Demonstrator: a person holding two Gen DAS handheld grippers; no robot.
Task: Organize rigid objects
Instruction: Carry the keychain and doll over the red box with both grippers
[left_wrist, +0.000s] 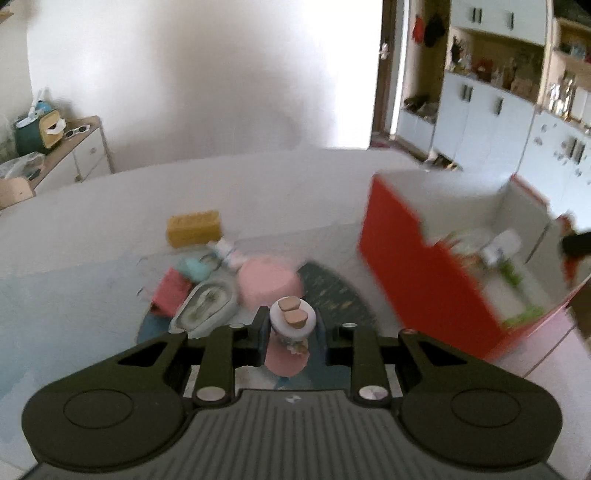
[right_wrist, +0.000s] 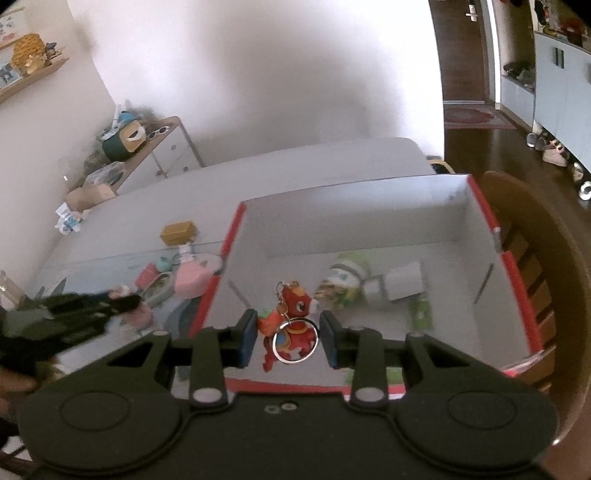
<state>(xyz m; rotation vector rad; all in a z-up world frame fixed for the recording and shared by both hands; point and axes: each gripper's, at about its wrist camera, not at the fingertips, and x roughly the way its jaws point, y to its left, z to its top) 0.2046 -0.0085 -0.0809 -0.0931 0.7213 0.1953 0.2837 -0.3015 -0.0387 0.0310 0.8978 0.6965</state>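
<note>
Task partly complete. The red box (right_wrist: 511, 266) already holds several items. The right gripper (right_wrist: 288, 338), fingers apart, hangs above a red keychain toy (right_wrist: 291, 328) inside. The left gripper (left_wrist: 291, 332) clamps a small figurine (left_wrist: 291, 325); a pile (left_wrist: 221, 280) remains on the worktop (left_wrist: 92, 229).

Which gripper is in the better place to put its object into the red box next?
Right, probably. The right gripper is already above the open red box, with the red keychain toy between its fingers. The left gripper holds a small figurine beside the box.
</note>
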